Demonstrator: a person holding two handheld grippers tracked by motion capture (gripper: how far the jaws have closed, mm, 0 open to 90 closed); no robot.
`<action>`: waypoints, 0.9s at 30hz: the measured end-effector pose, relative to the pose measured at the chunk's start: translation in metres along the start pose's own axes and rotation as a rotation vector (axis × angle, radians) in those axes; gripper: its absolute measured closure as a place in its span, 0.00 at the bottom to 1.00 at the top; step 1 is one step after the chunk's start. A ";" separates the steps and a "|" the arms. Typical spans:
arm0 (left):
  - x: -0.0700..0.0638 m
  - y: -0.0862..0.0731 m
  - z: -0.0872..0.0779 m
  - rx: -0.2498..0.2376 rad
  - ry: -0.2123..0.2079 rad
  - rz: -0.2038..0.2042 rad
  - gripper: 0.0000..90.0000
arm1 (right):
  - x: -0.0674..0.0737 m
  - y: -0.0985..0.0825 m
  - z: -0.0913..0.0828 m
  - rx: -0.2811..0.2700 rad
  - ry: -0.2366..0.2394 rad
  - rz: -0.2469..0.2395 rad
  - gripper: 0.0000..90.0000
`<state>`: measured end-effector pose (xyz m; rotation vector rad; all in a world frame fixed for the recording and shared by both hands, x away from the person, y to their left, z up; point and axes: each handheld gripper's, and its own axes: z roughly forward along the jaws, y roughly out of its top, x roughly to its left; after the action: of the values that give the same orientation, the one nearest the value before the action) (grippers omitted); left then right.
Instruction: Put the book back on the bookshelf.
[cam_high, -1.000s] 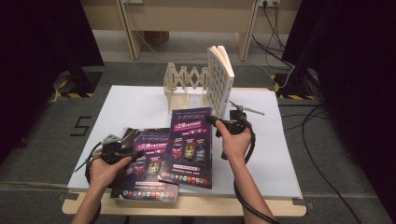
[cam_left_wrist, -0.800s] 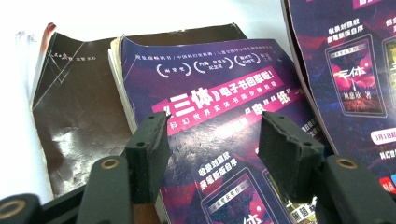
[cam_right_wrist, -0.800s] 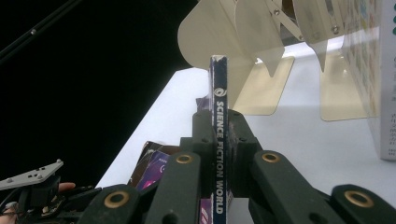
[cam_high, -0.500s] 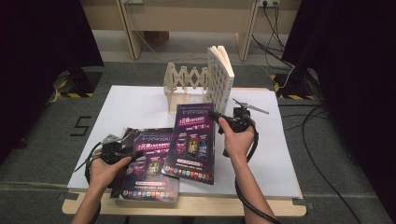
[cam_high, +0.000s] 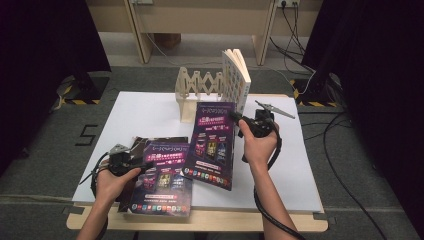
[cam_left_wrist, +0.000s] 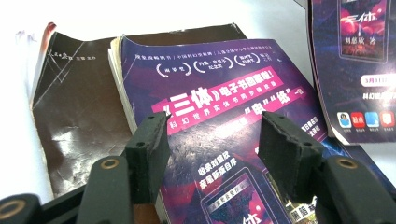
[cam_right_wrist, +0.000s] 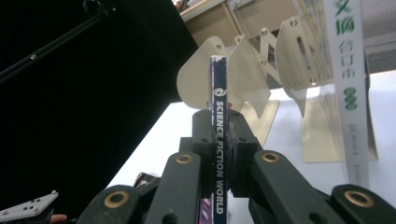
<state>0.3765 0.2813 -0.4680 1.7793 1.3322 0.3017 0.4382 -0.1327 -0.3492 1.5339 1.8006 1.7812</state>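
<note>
A purple magazine (cam_high: 212, 145) hangs tilted above the white table (cam_high: 150, 107), its near edge low over the table. My right gripper (cam_high: 235, 116) is shut on its spine edge. In the right gripper view the spine (cam_right_wrist: 219, 154) reads "SCIENCE FICTION WORLD" between the closed pads of the right gripper (cam_right_wrist: 219, 121). A second purple magazine (cam_left_wrist: 224, 93) lies on a stack at the front left (cam_high: 162, 182). My left gripper (cam_left_wrist: 212, 140) stands open just over it, at the stack's left edge (cam_high: 142, 164). A dark brown book (cam_left_wrist: 79, 107) lies under that magazine.
A wooden accordion book rack (cam_high: 197, 90) stands at the back of the table, with a white book (cam_high: 235, 80) upright at its right end. The rack's fins (cam_right_wrist: 243, 74) and the white spine (cam_right_wrist: 350, 84) rise just beyond the held magazine. Cables trail off to the right.
My right gripper has raised the held magazine a little and brought it nearer the rack. The left gripper and the stack have stayed put.
</note>
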 end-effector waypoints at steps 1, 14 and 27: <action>0.000 0.000 -0.001 -0.001 0.001 -0.001 0.47 | 0.001 0.001 0.000 -0.002 -0.002 0.006 0.94; 0.001 0.000 -0.001 -0.003 0.001 -0.003 0.47 | 0.004 0.011 -0.002 -0.060 -0.013 -0.024 0.94; 0.001 0.000 -0.001 -0.004 0.001 -0.005 0.47 | 0.006 0.017 -0.002 -0.096 -0.016 -0.027 0.94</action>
<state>0.3762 0.2827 -0.4674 1.7725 1.3353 0.3021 0.4425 -0.1333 -0.3318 1.4764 1.6941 1.8093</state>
